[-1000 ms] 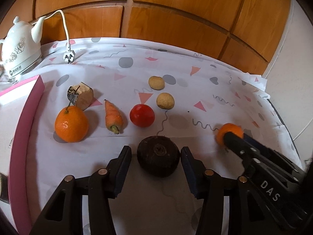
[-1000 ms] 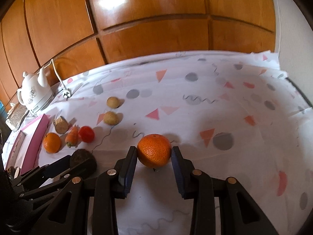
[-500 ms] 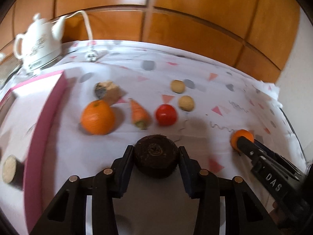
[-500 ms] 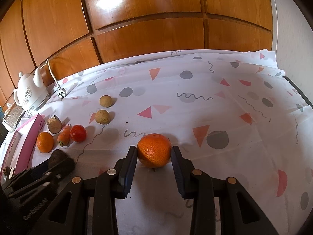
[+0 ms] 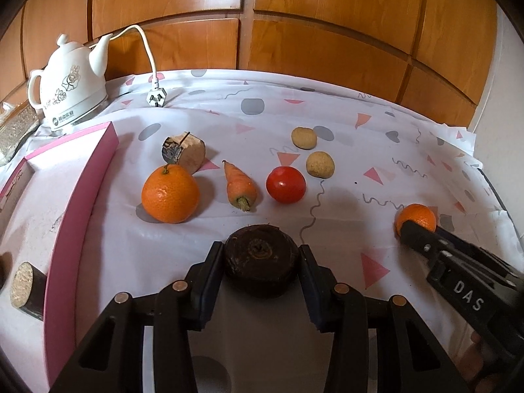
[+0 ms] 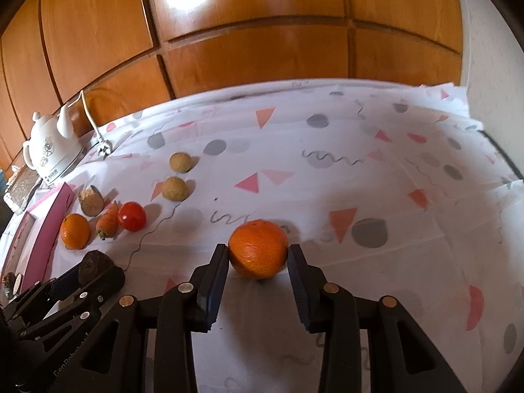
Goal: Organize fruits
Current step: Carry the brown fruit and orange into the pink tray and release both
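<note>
My left gripper (image 5: pixel 261 263) is shut on a dark brown round root (image 5: pixel 261 257) and holds it above the patterned cloth. My right gripper (image 6: pixel 257 258) is shut on an orange (image 6: pixel 257 249), which also shows in the left wrist view (image 5: pixel 416 217). On the cloth ahead lie a second orange (image 5: pixel 170 193), a small carrot (image 5: pixel 240 187), a red tomato (image 5: pixel 285 184), two tan round fruits (image 5: pixel 320 164) (image 5: pixel 304 137) and a cut wood-like chunk (image 5: pixel 184 152).
A pink-edged white box (image 5: pixel 55 216) lies at the left, with a dark cut stub (image 5: pixel 24 290) on it. A white kettle (image 5: pixel 70 80) with its cord and plug (image 5: pixel 157 97) stands at the back left. Wooden panelling (image 5: pixel 262 16) backs the table.
My left gripper closed on the dark root and carried it leftward, towards the pink box. My right gripper stayed shut on the orange and shifted slightly.
</note>
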Demonstrator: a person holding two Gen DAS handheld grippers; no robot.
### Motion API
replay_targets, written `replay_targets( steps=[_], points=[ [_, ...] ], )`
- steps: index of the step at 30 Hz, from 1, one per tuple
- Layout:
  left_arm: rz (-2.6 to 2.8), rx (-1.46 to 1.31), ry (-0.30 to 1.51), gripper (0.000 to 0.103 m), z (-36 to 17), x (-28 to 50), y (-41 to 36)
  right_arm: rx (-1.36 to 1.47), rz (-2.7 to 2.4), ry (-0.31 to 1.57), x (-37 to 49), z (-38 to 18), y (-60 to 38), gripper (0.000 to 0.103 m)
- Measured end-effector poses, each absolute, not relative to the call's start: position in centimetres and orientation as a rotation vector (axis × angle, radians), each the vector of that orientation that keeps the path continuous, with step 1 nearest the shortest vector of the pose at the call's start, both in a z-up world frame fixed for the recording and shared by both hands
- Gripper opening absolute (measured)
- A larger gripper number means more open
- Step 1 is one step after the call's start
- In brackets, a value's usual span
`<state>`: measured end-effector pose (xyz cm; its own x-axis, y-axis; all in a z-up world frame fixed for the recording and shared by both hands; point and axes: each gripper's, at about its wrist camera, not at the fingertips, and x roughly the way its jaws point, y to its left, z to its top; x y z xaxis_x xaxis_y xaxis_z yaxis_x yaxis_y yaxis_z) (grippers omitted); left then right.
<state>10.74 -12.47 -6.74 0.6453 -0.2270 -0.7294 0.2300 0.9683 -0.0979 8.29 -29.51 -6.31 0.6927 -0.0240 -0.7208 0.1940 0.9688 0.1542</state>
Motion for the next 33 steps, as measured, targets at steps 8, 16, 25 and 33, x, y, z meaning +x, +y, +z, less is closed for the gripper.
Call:
replay_targets(
  steps=[8,16,25,33],
  points=[
    [-0.264,-0.001,0.827,0.045,-6.8,10.7,-12.5,0.229,-0.124,0.819,8.5,-6.7,-29.4,0.037],
    [-0.279,-0.004,0.838,0.045,-6.1,10.1,-12.1,0.216,-0.126,0.821,8.4,-6.5,-29.2,0.037],
    [-0.259,-0.044,0.818,0.045,-3.3,8.0,-9.5,0.152,-0.075,0.811,7.8,-5.3,-26.8,0.037],
    [-0.187,-0.084,0.759,0.045,-0.3,6.5,-4.9,0.169,0.072,0.823,7.6,-4.0,-23.4,0.037]
  ],
)
